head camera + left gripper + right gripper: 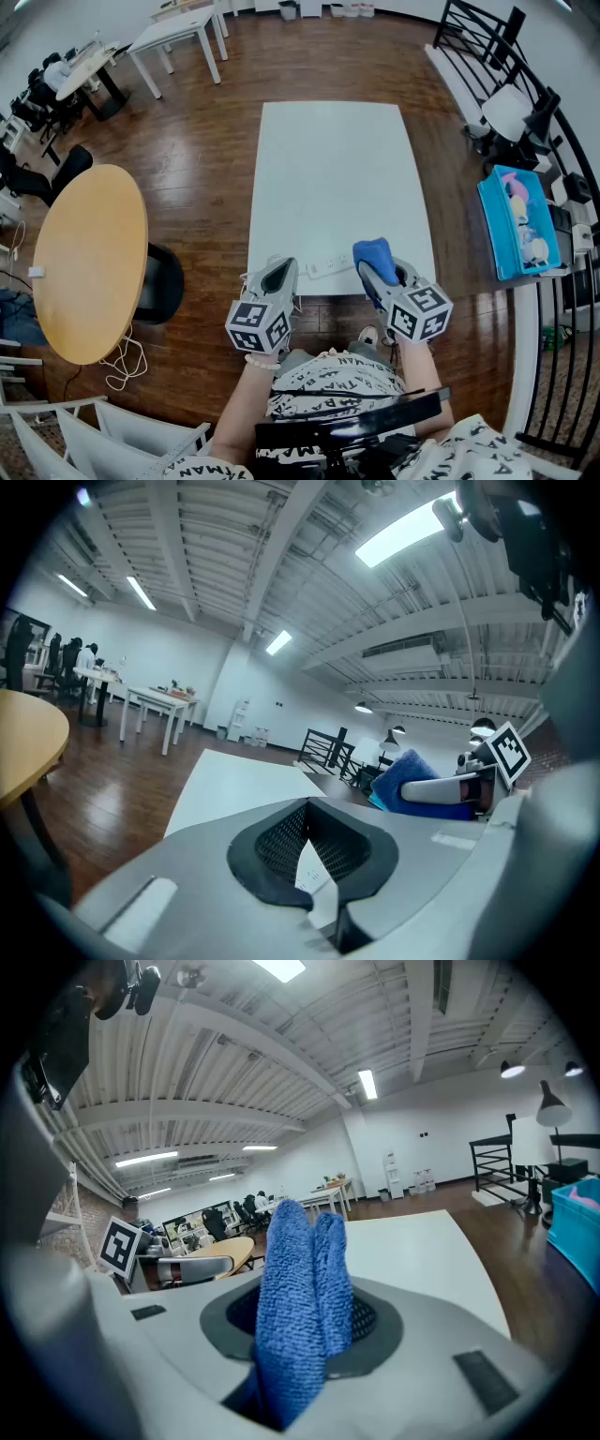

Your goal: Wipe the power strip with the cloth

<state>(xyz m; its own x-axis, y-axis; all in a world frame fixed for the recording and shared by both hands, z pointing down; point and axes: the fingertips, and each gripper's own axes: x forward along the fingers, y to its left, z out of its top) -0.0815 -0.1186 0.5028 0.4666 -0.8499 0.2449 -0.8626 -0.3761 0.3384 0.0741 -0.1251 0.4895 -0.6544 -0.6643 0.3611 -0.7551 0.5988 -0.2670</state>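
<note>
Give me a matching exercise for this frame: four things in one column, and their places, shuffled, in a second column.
Things:
1. blue cloth
2. power strip
3. round wooden table
4. blue bin

Places, as the head view shows them:
A. right of the white table
B. on the white table's near edge
C. left of the white table
D. clamped in the right gripper's fingers

Pairs: 1-D, 2-B, 3-C, 4-A
</note>
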